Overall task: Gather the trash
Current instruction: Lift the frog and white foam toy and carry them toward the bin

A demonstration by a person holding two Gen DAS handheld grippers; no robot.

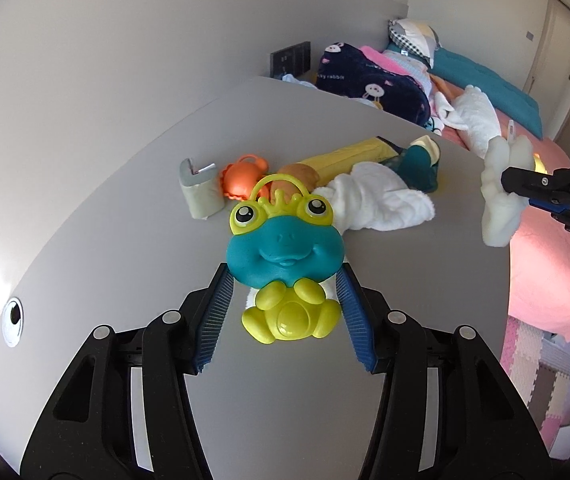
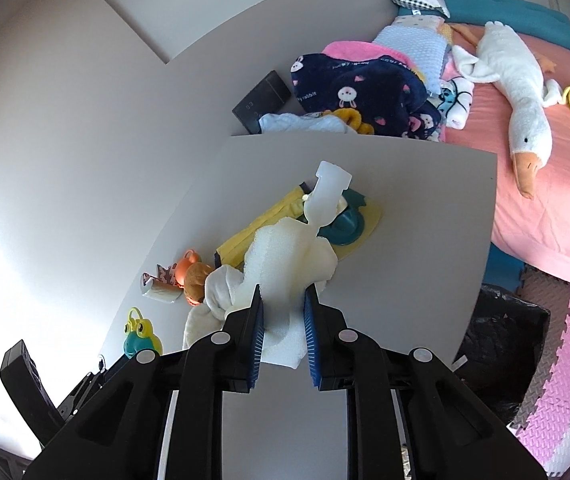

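Through the left wrist camera I see my left gripper closed on the frog toy, its blue pads pressed against the teal head from both sides, the yellow body hanging between the fingers above the grey table; beyond it lie a white cloth, an orange toy and a yellow garment, and at the right edge my right gripper shows with the foam scrap in it; through the right wrist camera the right gripper is nearly closed, squeezing that white foam scrap at its lower end, the rest of it standing up past the fingertips; a black bin bag sits on the floor off the table's right edge, near the pink bed; I judge the carry is the step now, so I would keep both grips firm, lift clear of the clutter, and bring the foam over the bag's mouth before letting go, since it is light and may drift.
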